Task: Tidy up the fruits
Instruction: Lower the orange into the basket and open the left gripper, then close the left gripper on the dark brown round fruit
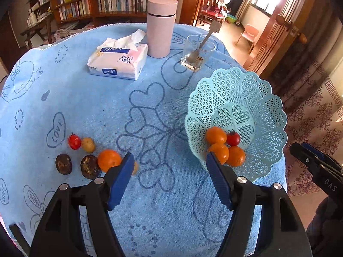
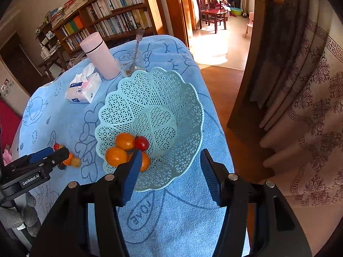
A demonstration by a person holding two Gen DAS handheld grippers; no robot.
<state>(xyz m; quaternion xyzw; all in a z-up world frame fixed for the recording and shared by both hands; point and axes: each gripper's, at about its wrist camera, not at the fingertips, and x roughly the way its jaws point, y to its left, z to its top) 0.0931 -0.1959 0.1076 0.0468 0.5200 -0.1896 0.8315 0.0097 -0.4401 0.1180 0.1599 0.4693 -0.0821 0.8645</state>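
A light blue lattice basket point(image 1: 257, 98) point(image 2: 171, 90) sits at the table's right side and holds three oranges point(image 1: 216, 135) point(image 2: 116, 156) and a cherry tomato point(image 1: 233, 138) point(image 2: 142, 143). On the cloth at the left lie an orange point(image 1: 109, 159), a cherry tomato point(image 1: 74, 142), a small yellow fruit point(image 1: 88, 144) and two dark brown fruits point(image 1: 63, 164). My left gripper point(image 1: 169, 167) is open and empty above the cloth between the loose fruit and the basket. My right gripper point(image 2: 171, 162) is open and empty over the basket's near rim.
A pink flask point(image 1: 161, 26), a tissue pack point(image 1: 119, 59) and a glass with a spoon point(image 1: 196, 53) stand at the table's far side on the blue cloth point(image 1: 150, 214). Bookshelves are behind. A doorway and a curtain point(image 2: 310, 128) are to the right.
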